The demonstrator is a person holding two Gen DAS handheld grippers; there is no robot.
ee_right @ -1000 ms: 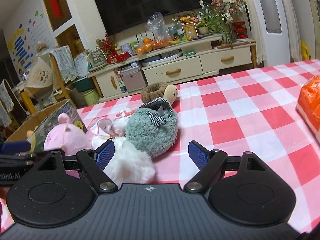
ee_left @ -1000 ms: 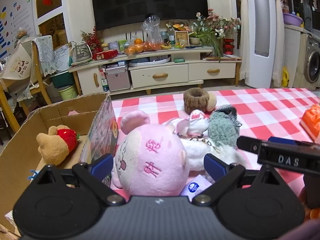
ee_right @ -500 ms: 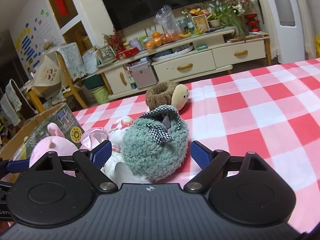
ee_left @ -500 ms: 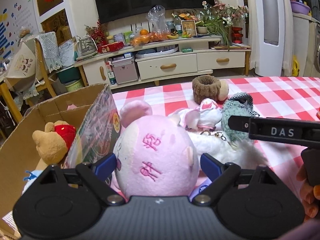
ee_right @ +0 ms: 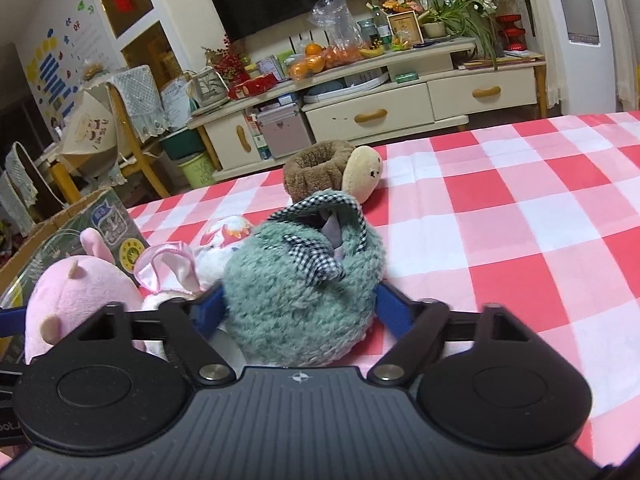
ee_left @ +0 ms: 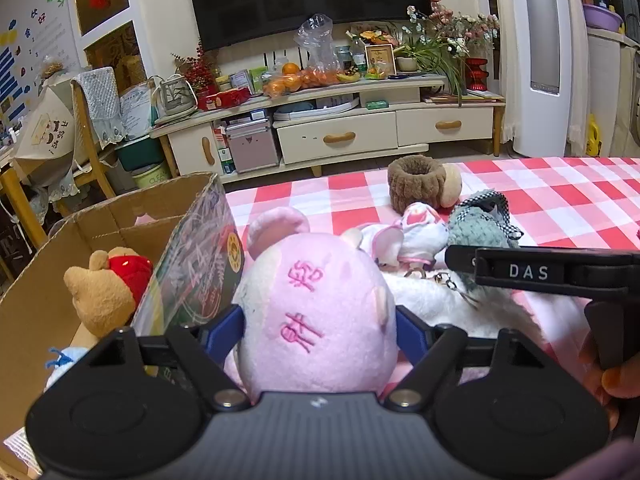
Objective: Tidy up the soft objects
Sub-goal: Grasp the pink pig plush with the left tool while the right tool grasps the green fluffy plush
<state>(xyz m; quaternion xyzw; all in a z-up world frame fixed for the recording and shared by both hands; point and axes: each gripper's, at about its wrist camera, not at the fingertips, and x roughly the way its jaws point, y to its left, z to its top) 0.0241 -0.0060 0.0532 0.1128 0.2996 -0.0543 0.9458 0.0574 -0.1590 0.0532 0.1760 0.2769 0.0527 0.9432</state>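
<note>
While the cardboard box (ee_left: 48,280) with a bear toy (ee_left: 102,292) stands at nine o'clock on the checkered table (ee_right: 520,216), the left gripper (ee_left: 320,330) clamps the pink plush (ee_left: 316,312), and the right gripper (ee_right: 300,308) squeezes the green fluffy pouch (ee_right: 296,292).

We count five soft toys on the counter (ee_right: 520,208), one pink plush (ee_left: 320,312), one green fuzzy pouch (ee_right: 304,296), one brown ring plush (ee_right: 320,172), one white plush (ee_left: 436,300), one small pink-and-white plush (ee_left: 416,232), one cardboard box (ee_left: 36,320), one bear plush (ee_left: 104,292) inside it, two grippers.
</note>
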